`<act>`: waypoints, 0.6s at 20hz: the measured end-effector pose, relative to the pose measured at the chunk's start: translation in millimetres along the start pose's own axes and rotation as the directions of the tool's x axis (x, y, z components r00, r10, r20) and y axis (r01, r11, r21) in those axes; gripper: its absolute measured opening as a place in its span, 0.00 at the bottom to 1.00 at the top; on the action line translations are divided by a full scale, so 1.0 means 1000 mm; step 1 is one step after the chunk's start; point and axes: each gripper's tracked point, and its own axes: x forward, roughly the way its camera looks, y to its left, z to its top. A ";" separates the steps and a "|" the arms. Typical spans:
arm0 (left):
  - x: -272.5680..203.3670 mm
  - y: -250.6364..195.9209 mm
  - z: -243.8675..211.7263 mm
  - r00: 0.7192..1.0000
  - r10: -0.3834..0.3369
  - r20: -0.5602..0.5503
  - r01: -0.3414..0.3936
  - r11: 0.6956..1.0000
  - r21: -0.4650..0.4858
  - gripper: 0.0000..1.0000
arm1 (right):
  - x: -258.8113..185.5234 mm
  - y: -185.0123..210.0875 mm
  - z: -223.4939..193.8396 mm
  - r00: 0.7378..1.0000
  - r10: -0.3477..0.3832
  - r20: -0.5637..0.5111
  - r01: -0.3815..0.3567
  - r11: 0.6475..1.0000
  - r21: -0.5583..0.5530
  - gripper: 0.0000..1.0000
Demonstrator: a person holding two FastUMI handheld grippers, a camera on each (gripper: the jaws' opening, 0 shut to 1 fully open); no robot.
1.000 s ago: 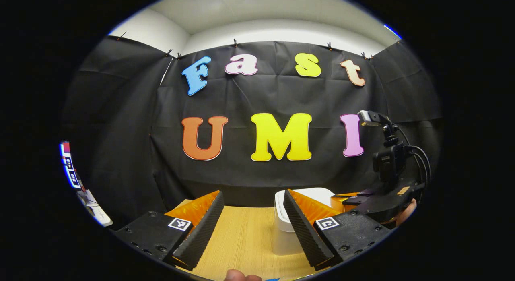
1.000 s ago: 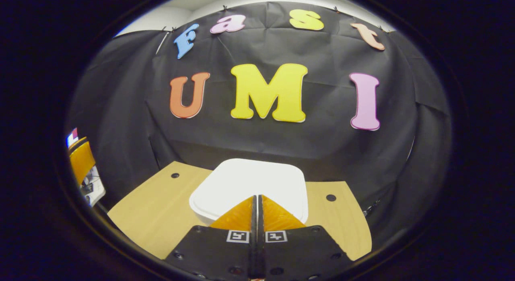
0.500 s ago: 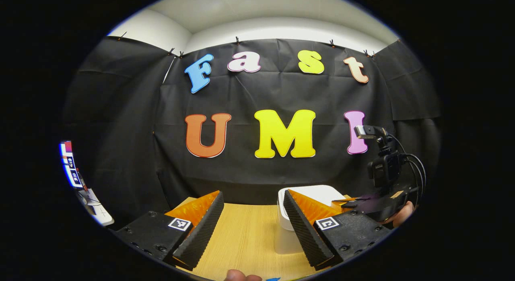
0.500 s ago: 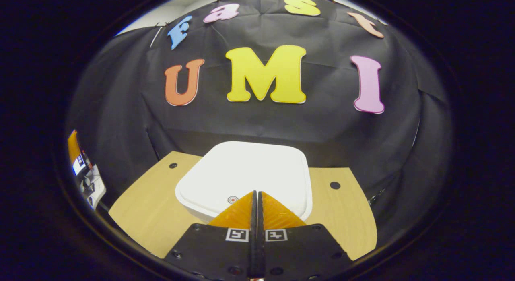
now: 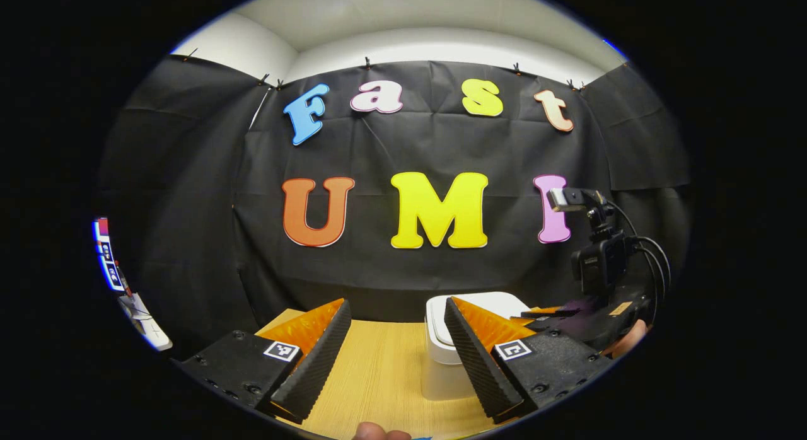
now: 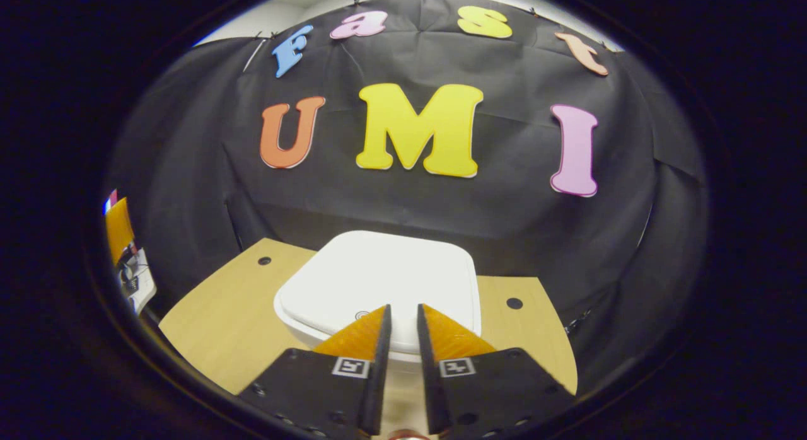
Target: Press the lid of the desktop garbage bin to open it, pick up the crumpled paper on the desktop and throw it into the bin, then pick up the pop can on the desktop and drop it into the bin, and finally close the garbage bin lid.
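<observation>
Right gripper (image 6: 401,309) poised over the near edge of the garbage bin (image 6: 378,282), jaws parted by a narrow gap and holding nothing; the tips sit at the small round mark on the lid, probably the press point for the first step. The lid looks seated flat, so whether it is released cannot be told. The bin is smooth white plastic, rounded-square, on a pale wood-grain table (image 6: 220,314). Left gripper (image 5: 394,307) waits left of the bin, ribbed jaws wide apart and empty, leaving the bin free for the pressing hand.
</observation>
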 end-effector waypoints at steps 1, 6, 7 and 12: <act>-0.001 -0.001 -0.001 1.000 -0.002 -0.003 0.002 1.000 0.000 0.96 | -0.005 -0.001 0.010 0.999 0.002 0.037 -0.003 1.000 0.015 0.39; 0.001 -0.009 -0.010 0.999 -0.029 -0.027 0.029 0.999 -0.023 0.96 | -0.024 -0.010 0.032 0.993 -0.011 0.121 0.008 1.000 0.025 0.89; 0.001 -0.009 -0.013 0.999 -0.033 -0.036 0.032 0.999 -0.026 0.96 | -0.029 -0.012 0.036 0.990 -0.013 0.138 0.008 0.999 0.032 0.92; -0.002 -0.009 -0.021 0.998 -0.041 -0.057 0.040 0.999 -0.019 0.96 | -0.048 -0.013 0.047 0.976 -0.011 0.218 0.005 1.000 0.029 0.94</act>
